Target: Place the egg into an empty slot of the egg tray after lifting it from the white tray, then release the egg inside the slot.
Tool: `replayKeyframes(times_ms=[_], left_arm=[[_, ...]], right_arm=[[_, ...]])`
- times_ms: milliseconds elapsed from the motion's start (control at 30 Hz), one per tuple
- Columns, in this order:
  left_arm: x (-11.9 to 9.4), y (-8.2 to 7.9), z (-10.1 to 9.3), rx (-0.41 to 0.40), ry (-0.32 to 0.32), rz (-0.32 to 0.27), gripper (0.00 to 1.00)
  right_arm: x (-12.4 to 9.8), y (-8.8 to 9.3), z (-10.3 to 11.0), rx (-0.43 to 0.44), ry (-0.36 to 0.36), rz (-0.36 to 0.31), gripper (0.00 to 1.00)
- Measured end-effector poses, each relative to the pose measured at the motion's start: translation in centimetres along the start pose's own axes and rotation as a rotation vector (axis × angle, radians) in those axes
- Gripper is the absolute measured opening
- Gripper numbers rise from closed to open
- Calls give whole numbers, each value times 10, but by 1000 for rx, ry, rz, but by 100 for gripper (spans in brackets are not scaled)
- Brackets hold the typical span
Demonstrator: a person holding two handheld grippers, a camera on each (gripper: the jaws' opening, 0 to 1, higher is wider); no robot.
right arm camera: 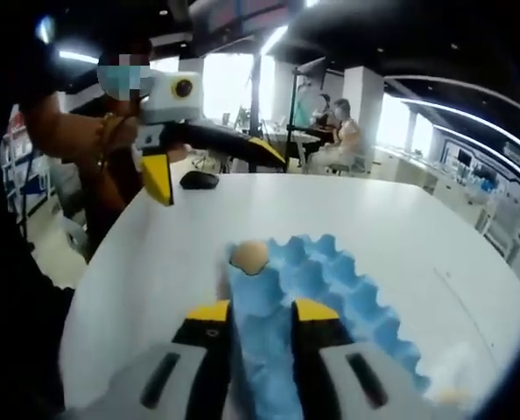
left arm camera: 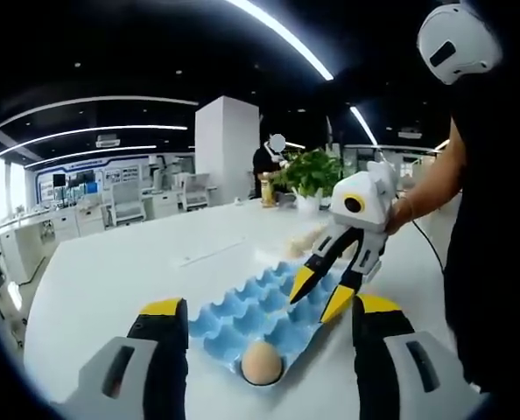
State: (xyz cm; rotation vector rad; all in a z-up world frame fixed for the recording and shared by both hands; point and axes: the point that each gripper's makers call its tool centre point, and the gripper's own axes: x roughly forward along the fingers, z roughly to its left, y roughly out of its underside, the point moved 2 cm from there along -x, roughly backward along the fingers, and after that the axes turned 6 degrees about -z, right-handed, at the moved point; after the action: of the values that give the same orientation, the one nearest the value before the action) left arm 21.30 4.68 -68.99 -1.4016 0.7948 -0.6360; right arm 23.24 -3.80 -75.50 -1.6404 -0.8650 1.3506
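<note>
A blue egg tray point(left arm camera: 242, 311) lies on the white table point(left arm camera: 111, 271). One brown egg point(left arm camera: 262, 362) sits in its near corner slot, in the left gripper view. My left gripper point(left arm camera: 270, 306) stands wide open just short of the tray, with nothing between its jaws. My right gripper point(left arm camera: 321, 292) hangs over the tray's right side, jaws apart and empty. In the right gripper view the egg point(right arm camera: 249, 255) rests in the far corner of the tray point(right arm camera: 330, 271), beyond my open right gripper point(right arm camera: 263, 311). The left gripper point(right arm camera: 209, 164) is raised behind it.
A pale blurred object point(left arm camera: 304, 238) lies past the tray, and another point(right arm camera: 453, 394) shows at the right gripper view's lower edge. A potted plant point(left arm camera: 311, 171) and a yellow bottle point(left arm camera: 267, 190) stand at the back. A black object point(right arm camera: 199, 179) lies near the table's far edge.
</note>
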Motion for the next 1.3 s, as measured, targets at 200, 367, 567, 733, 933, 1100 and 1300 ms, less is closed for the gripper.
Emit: replayKeyframes(times_ms=[200,367,567,733,933,1100,1300], left_arm=[[0,-1,-1,2,1,0,78],[0,-1,-2,4,1,-2,78],[3,-2,-3,6,4,-2,77],[4,-3,-6,8,13,1,77],[3,-3,-6,11,15,6,77],[4,-4,-6,12,16,7,77],[3,-3,-6,10,17,10,77]], right_arm=[[-9,-1,-1,20,11,-34,25],[-16,-2,-7,44,40,-54,26],[-23,4,-3,33,31,-28,27],[-27,6,0,35,32,-28,28],[-32,10,-1,39,40,-22,29],[-35,13,-2,40,47,-19,29],[-38,15,-1,37,49,-11,30]])
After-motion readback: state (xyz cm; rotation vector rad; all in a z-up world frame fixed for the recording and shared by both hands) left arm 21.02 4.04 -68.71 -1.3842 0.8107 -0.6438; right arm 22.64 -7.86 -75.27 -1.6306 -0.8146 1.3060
